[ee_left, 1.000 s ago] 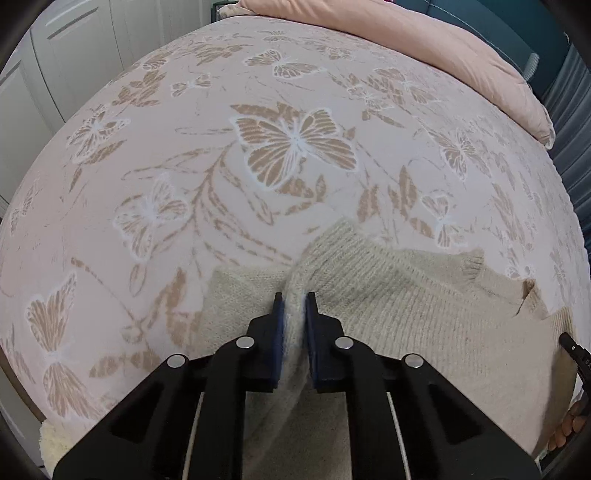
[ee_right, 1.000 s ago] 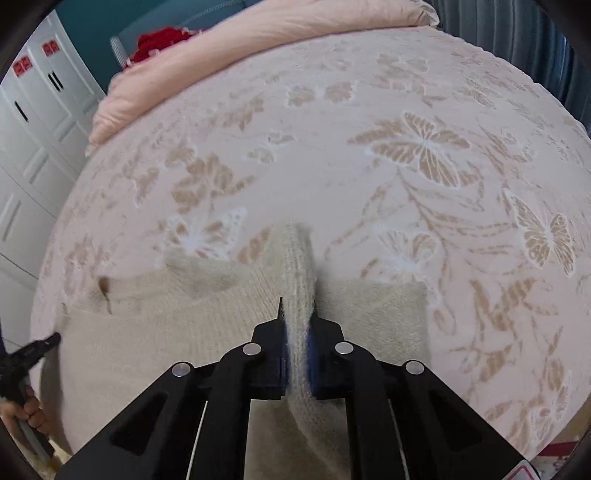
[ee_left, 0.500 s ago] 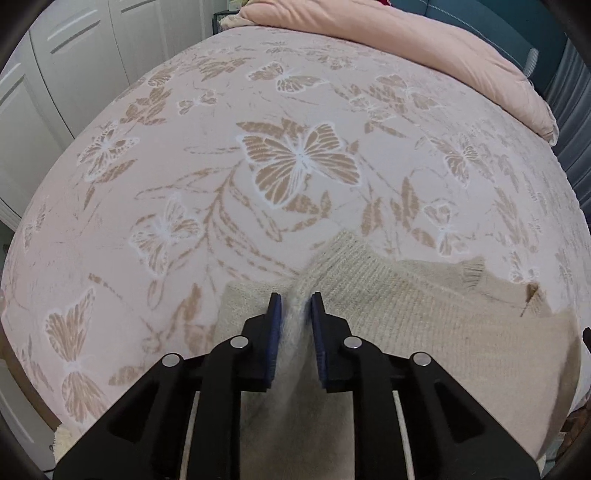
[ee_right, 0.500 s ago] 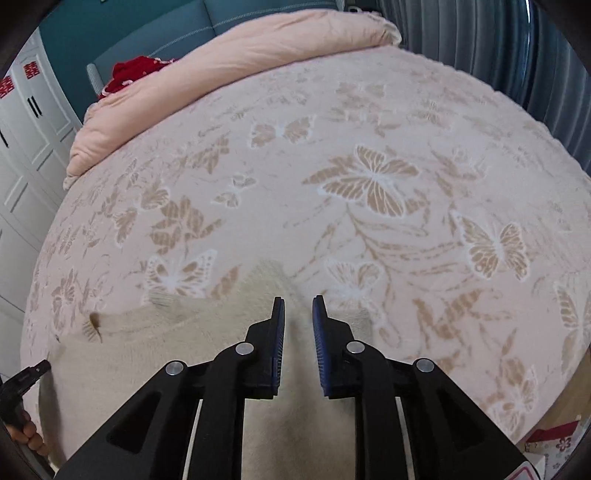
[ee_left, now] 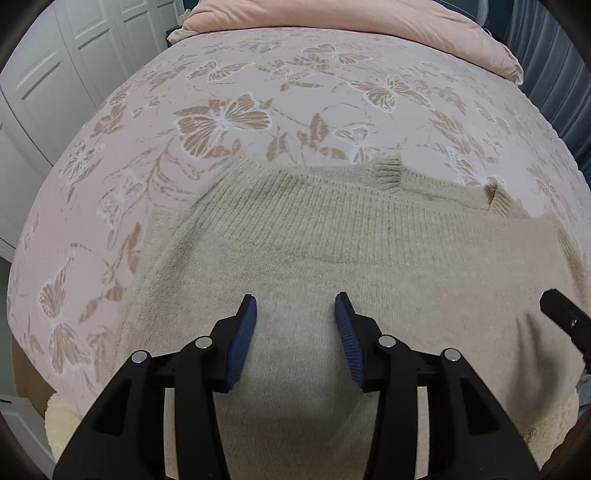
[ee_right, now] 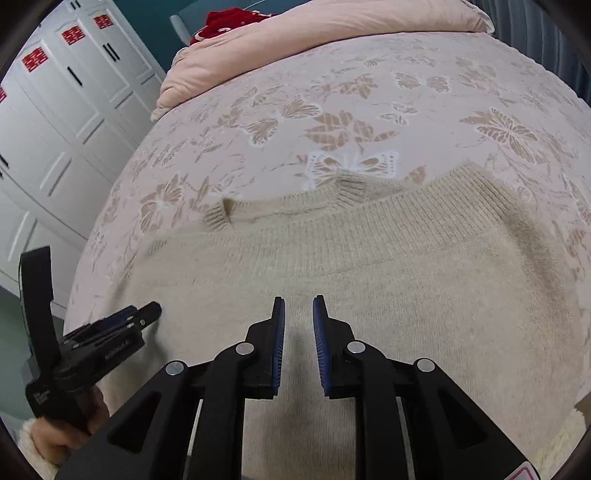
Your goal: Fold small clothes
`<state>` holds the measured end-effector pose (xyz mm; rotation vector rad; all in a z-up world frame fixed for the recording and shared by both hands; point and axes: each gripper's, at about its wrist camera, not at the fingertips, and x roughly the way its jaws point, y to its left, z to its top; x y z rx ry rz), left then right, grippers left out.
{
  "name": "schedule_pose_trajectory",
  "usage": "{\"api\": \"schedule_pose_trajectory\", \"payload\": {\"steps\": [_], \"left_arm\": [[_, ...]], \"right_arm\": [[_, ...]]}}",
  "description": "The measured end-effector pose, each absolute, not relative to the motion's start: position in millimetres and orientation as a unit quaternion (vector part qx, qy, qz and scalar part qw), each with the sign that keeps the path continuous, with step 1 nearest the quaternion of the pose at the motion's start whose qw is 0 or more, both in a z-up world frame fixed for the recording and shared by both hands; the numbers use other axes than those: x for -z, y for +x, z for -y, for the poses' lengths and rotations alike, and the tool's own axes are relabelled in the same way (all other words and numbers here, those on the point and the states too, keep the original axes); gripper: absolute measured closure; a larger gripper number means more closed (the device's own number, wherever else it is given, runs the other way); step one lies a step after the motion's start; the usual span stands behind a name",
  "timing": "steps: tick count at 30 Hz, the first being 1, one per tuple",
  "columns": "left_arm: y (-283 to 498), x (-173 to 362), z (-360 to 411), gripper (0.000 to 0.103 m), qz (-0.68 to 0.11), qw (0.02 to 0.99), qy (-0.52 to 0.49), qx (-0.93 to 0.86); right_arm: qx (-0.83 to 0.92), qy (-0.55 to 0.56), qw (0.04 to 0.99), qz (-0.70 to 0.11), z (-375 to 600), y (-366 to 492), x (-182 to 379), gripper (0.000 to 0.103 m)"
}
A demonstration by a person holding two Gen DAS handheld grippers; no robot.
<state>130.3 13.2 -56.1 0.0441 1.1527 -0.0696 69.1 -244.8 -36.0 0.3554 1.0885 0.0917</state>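
A beige knit sweater (ee_left: 332, 251) lies folded flat on the butterfly-print bedspread (ee_left: 221, 122), with a ribbed cuff (ee_left: 388, 173) poking out at its far edge. My left gripper (ee_left: 297, 314) hovers over the near part of the sweater. Its jaws are opening and nothing is pinched between them. My right gripper (ee_right: 298, 314) hangs over the same sweater (ee_right: 369, 258) with a narrow gap between its blue pads, and it holds nothing. The left gripper (ee_right: 140, 317) also shows at the left of the right wrist view. A tip of the right gripper (ee_left: 561, 310) shows at the right of the left wrist view.
A pink duvet (ee_left: 351, 22) lies rolled along the far end of the bed. White wardrobe doors (ee_right: 55, 110) stand to the left, and something red (ee_right: 229, 18) sits behind the duvet. Grey-blue curtains (ee_left: 554, 74) hang on the right. A person's hand in a fluffy cream sleeve (ee_right: 33, 443) holds the left gripper.
Both grippers let go of the raised sweater fold and drew back toward the near edge. The left jaws spread wide and the right ones a little. The fold now lies flat.
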Motion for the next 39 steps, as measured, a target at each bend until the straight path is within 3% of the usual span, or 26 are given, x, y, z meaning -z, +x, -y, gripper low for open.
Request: {"api": "schedule_pose_trajectory", "payload": {"steps": [3,6,8,11,15,21,25,27,32,35,39], "left_arm": [[123.9,55.2,-13.4,0.060,-0.547,0.837,0.020,0.027],[111.2,49.1,-17.4,0.058,-0.549,0.835,0.014,0.035],[100.7,44.6,-22.8,0.038,-0.546,0.837,0.019,0.028],[88.3,41.3,-31.7,0.038,-0.546,0.838,0.009,0.023],[76.3,40.7,-35.7,0.038,-0.554,0.832,0.003,0.025],[64.3,35.7,-44.5,0.038,-0.545,0.838,0.006,0.026],[61.1,37.4,-51.7,0.038,-0.552,0.833,-0.009,0.026],[56.5,33.9,-57.7,0.037,-0.547,0.836,-0.012,0.024],[43.9,31.5,-99.2,0.017,-0.543,0.836,-0.078,0.010],[36.0,43.3,-128.7,0.014,-0.550,0.821,-0.153,-0.018],[36.8,67.3,-140.5,0.014,-0.571,0.796,-0.195,-0.048]], "right_arm": [[-0.034,0.117,0.815,-0.566,232.0,68.5,73.0,0.088],[-0.035,0.143,0.823,-0.549,230.8,61.6,56.2,0.084],[-0.055,0.164,0.829,-0.531,225.4,58.1,38.4,0.084],[-0.068,0.137,0.830,-0.536,204.0,62.8,35.6,0.084],[-0.055,0.091,0.811,-0.576,182.3,76.5,73.0,0.084],[-0.056,0.097,0.832,-0.543,171.9,85.4,32.7,0.083],[-0.041,0.077,0.799,-0.594,160.9,103.2,70.2,0.076],[-0.038,0.062,0.810,-0.582,155.9,104.2,73.1,0.075],[-0.050,0.106,0.818,-0.564,158.1,92.4,40.2,0.073],[-0.049,0.089,0.829,-0.550,151.2,79.5,29.9,0.073],[-0.037,0.067,0.803,-0.591,145.2,80.6,63.7,0.073]]}}
